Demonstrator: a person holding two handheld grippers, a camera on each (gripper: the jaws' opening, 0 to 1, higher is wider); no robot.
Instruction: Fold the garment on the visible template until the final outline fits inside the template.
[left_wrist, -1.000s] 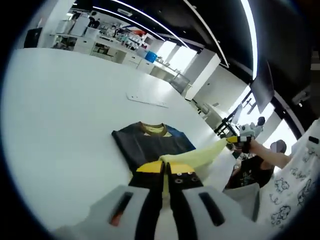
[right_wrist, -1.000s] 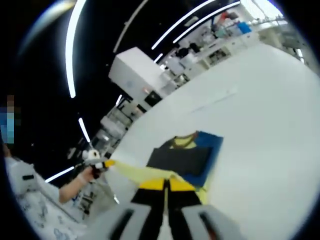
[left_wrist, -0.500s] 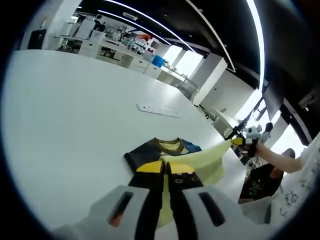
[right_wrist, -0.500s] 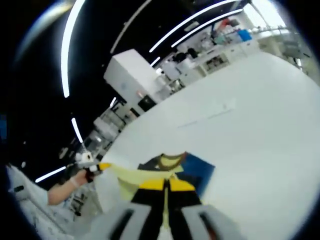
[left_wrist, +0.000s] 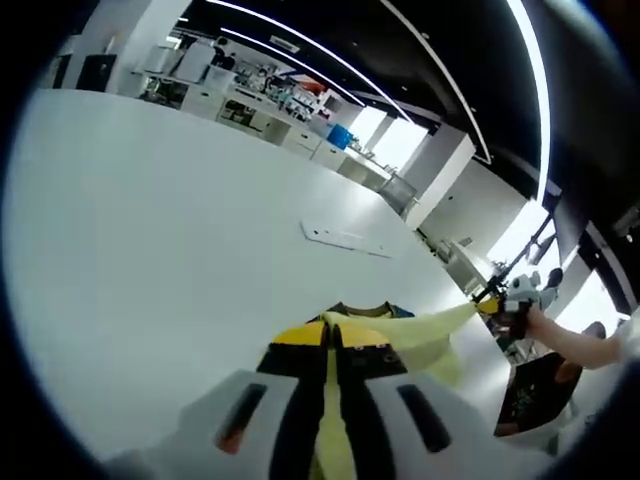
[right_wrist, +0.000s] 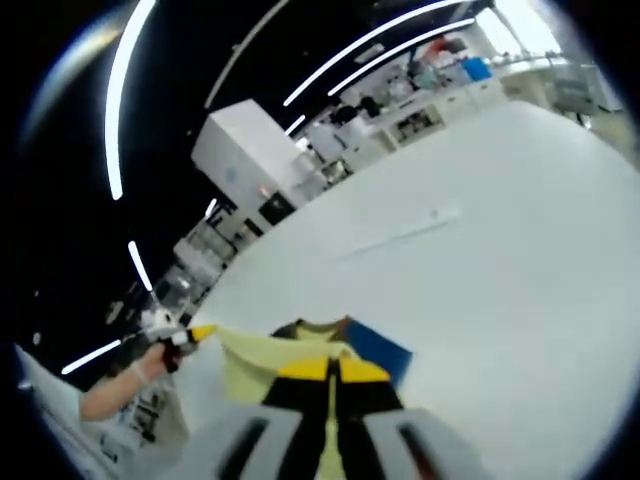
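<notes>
Up close in the left gripper view, the left gripper (left_wrist: 330, 345) has its jaws pressed together on a pale yellow edge of the garment (left_wrist: 415, 335), and the cloth runs down between them toward the bottom of the picture. From the jaws the yellow fabric stretches taut to the right, off the white bench (left_wrist: 150, 250), as far as the right gripper (left_wrist: 497, 303), which a hand (left_wrist: 535, 322) holds out beyond the bench edge. Just behind the jaw tips a dark collar and a sliver of blue cloth lie on the bench. Farther back on the bench sits a flat white strip (left_wrist: 345, 238), well apart from the garment. Turning to the right gripper view, the right gripper (right_wrist: 330, 372) is likewise closed on the yellow cloth, which hangs down between its jaws. The garment (right_wrist: 270, 355) spreads leftward in a lifted sheet to the left gripper (right_wrist: 192, 333), gripped by a hand (right_wrist: 150, 362) with a white sleeve below it. Beside the jaws, the blue part of the garment and its dark collar rest on the bench (right_wrist: 480, 300). The same white strip (right_wrist: 400, 233) lies farther off on the bench surface.
</notes>
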